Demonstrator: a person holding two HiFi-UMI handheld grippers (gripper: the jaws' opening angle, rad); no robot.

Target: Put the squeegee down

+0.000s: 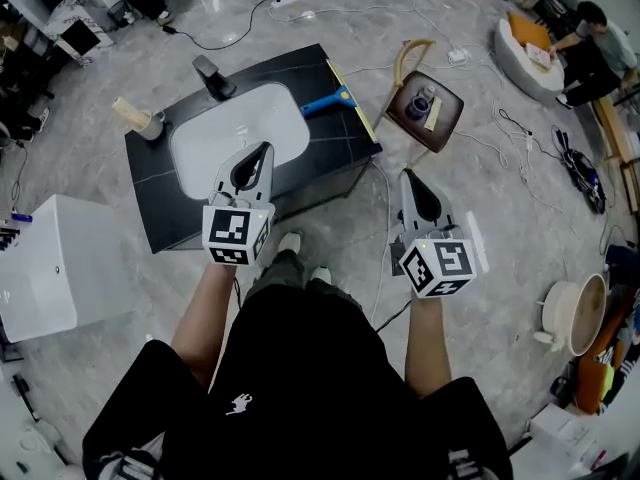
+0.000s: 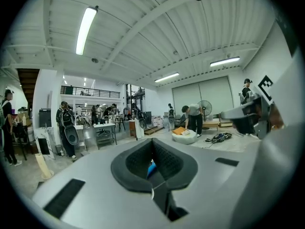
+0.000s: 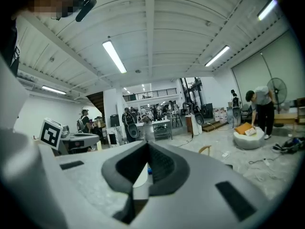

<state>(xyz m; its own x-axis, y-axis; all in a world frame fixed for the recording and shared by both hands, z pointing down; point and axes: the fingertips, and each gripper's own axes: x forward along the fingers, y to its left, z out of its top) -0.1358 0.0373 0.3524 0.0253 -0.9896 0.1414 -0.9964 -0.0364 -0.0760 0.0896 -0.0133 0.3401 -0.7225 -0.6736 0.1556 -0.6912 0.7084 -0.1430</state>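
Note:
The squeegee [image 1: 330, 100], blue-handled with a yellow blade, lies on the black countertop [image 1: 335, 138] to the right of the white sink [image 1: 215, 133]. No gripper touches it. My left gripper [image 1: 264, 149] hangs over the sink's near edge, jaws shut and empty. My right gripper [image 1: 407, 176] is held off the counter's right end, above the floor; its jaws also look shut with nothing in them. In the left gripper view the left gripper [image 2: 152, 144] shows a sliver of blue through the loop of its pads. The right gripper [image 3: 147, 149] points level across the hall.
A black faucet [image 1: 213, 78] stands behind the sink, and a cup with a brush [image 1: 140, 120] stands on the counter's left corner. A wooden chair [image 1: 425, 108] with small items stands right of the counter. A white box [image 1: 50, 263] sits left; cables cross the floor.

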